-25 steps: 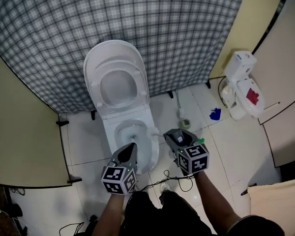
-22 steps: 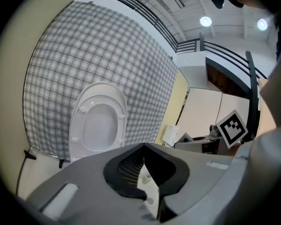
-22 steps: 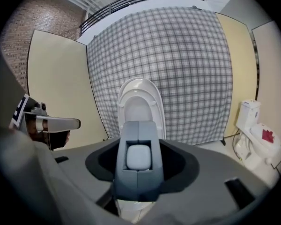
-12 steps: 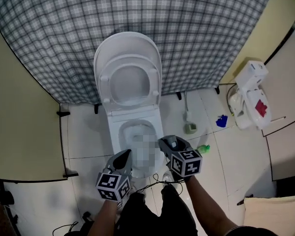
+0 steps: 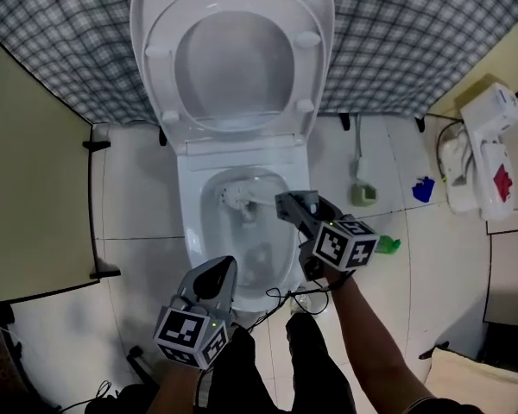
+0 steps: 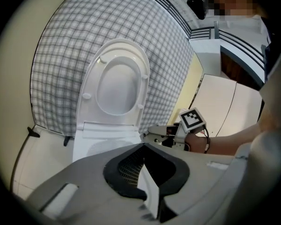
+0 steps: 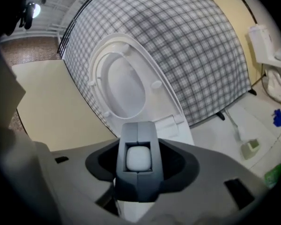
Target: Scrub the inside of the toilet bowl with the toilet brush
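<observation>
White bristles of the toilet brush now sit inside the toilet bowl; both grippers have dropped since a second ago. Right gripper clamps the handle; left gripper is closed and empty. Scrubbing can begin.

This was a toilet cubicle, but a rigged-up one, more test set than home bathroom. At the centre of the head view a white toilet with its lid raised stood on white floor tiles. A checked cloth hung as a backdrop across the top, and a plain beige panel closed the left side. A second white fixture sat at the right edge. A loose cable lay near the lower centre.
</observation>
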The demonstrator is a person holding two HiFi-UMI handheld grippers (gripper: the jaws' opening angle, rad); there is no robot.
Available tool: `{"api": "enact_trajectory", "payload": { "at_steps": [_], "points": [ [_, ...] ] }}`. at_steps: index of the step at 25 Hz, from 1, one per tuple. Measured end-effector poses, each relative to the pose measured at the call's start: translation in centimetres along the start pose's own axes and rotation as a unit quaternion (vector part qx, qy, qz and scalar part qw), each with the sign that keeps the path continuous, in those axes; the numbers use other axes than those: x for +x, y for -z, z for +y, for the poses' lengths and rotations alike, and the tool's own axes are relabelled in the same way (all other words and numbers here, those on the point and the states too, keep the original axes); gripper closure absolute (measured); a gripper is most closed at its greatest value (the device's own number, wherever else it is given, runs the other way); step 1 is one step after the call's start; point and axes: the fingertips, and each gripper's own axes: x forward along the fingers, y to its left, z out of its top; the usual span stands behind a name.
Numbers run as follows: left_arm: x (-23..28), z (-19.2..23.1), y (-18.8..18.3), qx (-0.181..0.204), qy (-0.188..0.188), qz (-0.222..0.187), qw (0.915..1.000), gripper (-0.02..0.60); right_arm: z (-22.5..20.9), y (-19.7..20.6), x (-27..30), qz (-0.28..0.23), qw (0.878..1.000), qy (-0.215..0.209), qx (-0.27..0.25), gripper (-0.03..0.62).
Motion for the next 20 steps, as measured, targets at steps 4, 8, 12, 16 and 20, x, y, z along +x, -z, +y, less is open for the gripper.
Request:
{"api": "enact_trajectory", "payload": {
  "at_steps": [4,8,12,16,20],
  "points": [
    [0.6,0.9,1.9,-0.006,-0.005,0.016,0.9998,0.594,-0.8,0.8,4.1,0.007,0.999,-0.031,0.040,0.368],
    [0.6,2.3,2.3,-0.023,-0.013,0.018,0.9995,0.594,0.3,2.1,6.6,0.047,0.993,-0.085,0.074,0.368],
    [0.6,3.6,2.1,-0.029,-0.019,0.016,0.9993,0.594,-0.4,2.0,7.8,0.059,0.989,-0.103,0.092,0.368],
    [0.8,3.5,2.2,-0.029,-0.017,0.018,0.9993,0.594,0.6,2.7,7.5,0.082,0.985,-0.132,0.077,0.367],
    [1.2,3.4,2.6,-0.033,-0.015,0.025,0.9990,0.594,1.4,4.0,6.5,0.107,0.980,-0.153,0.066,0.367]
  ]
}}
